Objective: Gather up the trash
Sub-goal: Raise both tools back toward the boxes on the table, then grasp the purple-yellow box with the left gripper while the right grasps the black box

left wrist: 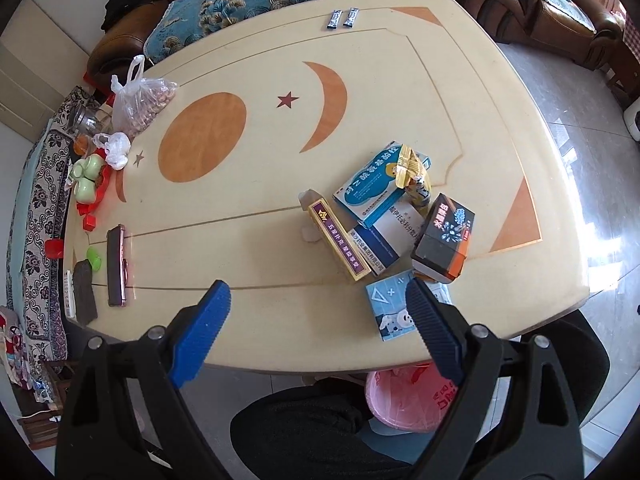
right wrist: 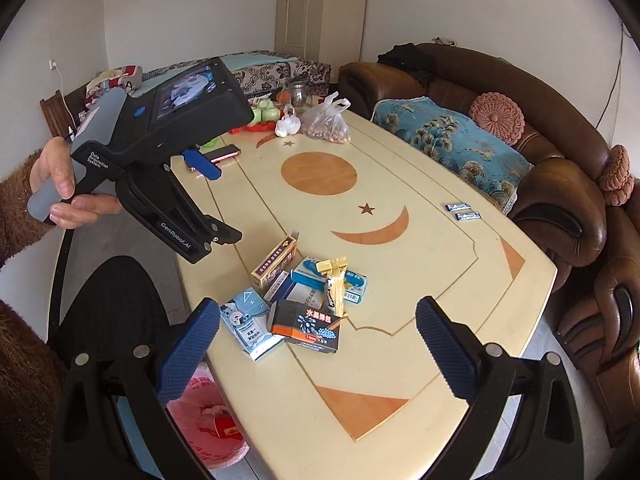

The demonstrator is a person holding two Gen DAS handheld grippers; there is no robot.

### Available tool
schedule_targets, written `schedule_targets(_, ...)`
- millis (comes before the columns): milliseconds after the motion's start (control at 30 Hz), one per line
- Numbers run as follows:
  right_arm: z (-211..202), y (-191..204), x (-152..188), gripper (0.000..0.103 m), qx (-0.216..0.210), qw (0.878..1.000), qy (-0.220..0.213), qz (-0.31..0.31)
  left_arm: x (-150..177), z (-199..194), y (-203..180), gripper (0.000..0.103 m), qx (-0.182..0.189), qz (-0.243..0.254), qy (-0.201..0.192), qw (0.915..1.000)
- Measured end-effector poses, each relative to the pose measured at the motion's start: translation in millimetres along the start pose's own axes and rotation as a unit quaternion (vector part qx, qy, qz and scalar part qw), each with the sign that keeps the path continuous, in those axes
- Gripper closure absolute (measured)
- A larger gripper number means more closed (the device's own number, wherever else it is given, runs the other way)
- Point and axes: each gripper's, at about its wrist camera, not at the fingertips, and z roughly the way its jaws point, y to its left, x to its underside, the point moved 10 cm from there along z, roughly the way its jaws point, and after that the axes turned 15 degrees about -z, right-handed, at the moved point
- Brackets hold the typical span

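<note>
A heap of empty packets lies on the cream table near its front right: a black box, a long gold-and-purple box, a blue medicine box, a light blue dog-print carton and a gold wrapper. A pink bin with a bag stands under the table's edge. My left gripper is open and empty, above the front edge beside the carton. My right gripper is open and empty, hovering over the heap.
A phone, a green lid and a dark pad lie at the table's left. A bag of nuts, green cups and a jar stand further back. Two small sachets lie at the far edge. Brown sofas surround the table.
</note>
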Motion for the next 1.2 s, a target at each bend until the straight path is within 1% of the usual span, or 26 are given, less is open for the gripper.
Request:
schedule_targets(100,14.4,-0.4,0.8,0.007,-0.023,1.0,0.006,-0.017,-4.0,12.9,-1.2,0.016,-0.002,-0.001,0.009,1.0)
schedule_targets(267,44.6,5.3,7.3,0.007,-0.066,0.996,0.031,-0.042,-6.2,37.9,-4.3,0.016,-0.002,-0.007,0.034,0.9994)
schedule_targets(467,81.0,14.5,20.8,0.007,-0.102,0.99,0.068,-0.069,-9.1,59.1,-9.1,0.016,-0.003,-0.007,0.05,0.9987)
schedule_targets(633,108.1,29.5,34.2,0.007,-0.139,0.982,0.093,-0.091,-12.6,74.2,-11.4,0.016,0.001,-0.011,0.061,0.9981)
schedule_targets(800,134.2,47.0,45.3,0.007,-0.174,0.97,0.118,-0.125,-14.6,91.8,-11.7,0.016,0.001,-0.016,0.077,0.9969)
schedule_targets(867,143.9,55.8,49.8,0.007,-0.192,0.962,0.13,-0.142,-15.3,96.8,-11.0,0.016,0.003,-0.019,0.08,0.9966)
schedule_targets(1000,159.3,67.0,53.9,0.007,-0.206,0.948,0.15,-0.192,-17.0,106.8,-9.0,0.016,0.01,-0.033,0.09,0.9953)
schedule_targets(1067,164.3,69.1,53.5,0.007,-0.22,0.941,0.154,-0.205,-18.5,111.8,-7.5,0.016,0.013,-0.04,0.096,0.9945)
schedule_targets(1167,173.5,67.9,53.1,0.007,-0.23,0.934,0.163,-0.221,-21.2,116.0,-7.0,0.016,0.021,-0.05,0.099,0.9936)
schedule_targets(1200,175.0,67.8,52.4,0.007,-0.227,0.933,0.162,-0.228,-21.7,117.0,-6.6,0.016,0.023,-0.052,0.099,0.9935)
